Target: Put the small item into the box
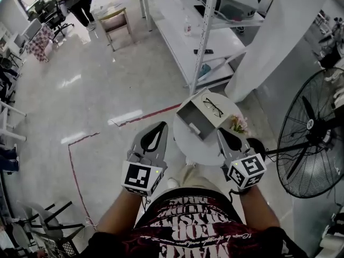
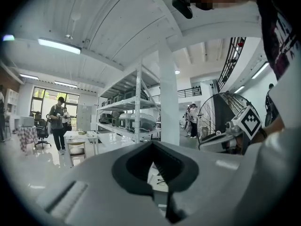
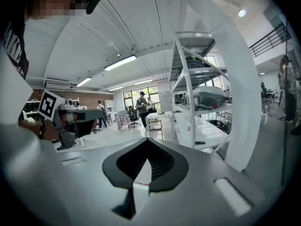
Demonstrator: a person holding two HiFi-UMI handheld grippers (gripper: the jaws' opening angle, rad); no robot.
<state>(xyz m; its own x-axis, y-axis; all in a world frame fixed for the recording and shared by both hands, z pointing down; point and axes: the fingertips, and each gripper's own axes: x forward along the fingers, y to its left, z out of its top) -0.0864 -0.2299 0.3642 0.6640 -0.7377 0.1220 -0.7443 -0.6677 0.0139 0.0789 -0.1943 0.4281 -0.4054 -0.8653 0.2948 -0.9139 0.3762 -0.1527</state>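
Box (image 1: 189,118) at table (image 1: 203,150) rim (far side)

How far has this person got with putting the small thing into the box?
Nothing looks done yet. The glasses lie on a white surface beside the grey hollow of the open box, not in it. Nothing is in hand: the left gripper and right gripper are both shut and empty, held short of the round table. Picking up and placing are both left.
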